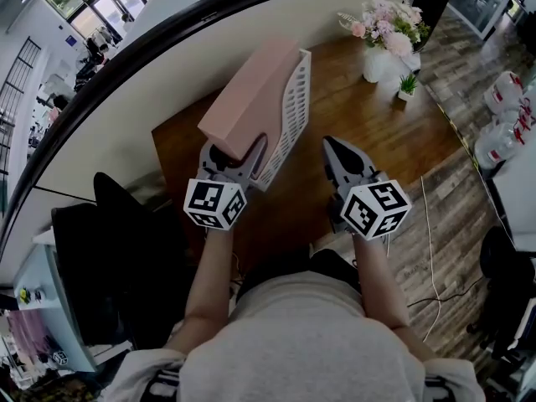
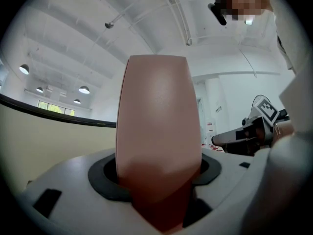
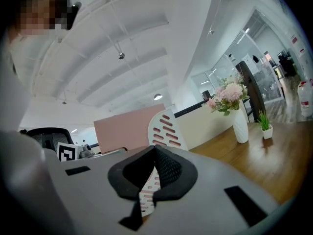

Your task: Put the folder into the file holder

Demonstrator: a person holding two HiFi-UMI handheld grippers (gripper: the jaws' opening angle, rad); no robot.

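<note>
A pink folder (image 1: 251, 99) stands slanted in the white slotted file holder (image 1: 295, 107) on the wooden table (image 1: 368, 132). My left gripper (image 1: 237, 153) is shut on the folder's near lower end. In the left gripper view the folder (image 2: 159, 126) fills the gap between both pads. My right gripper (image 1: 335, 146) hovers to the right of the holder, shut and holding nothing. In the right gripper view its tips (image 3: 155, 148) meet in front of the holder (image 3: 166, 129) and the folder (image 3: 124, 131).
A white vase of pink flowers (image 1: 381, 53) and a small potted plant (image 1: 408, 86) stand at the table's far right corner. A curved partition runs along the table's far side. A black chair (image 1: 117, 258) is on my left, water bottles (image 1: 502, 115) on the floor at right.
</note>
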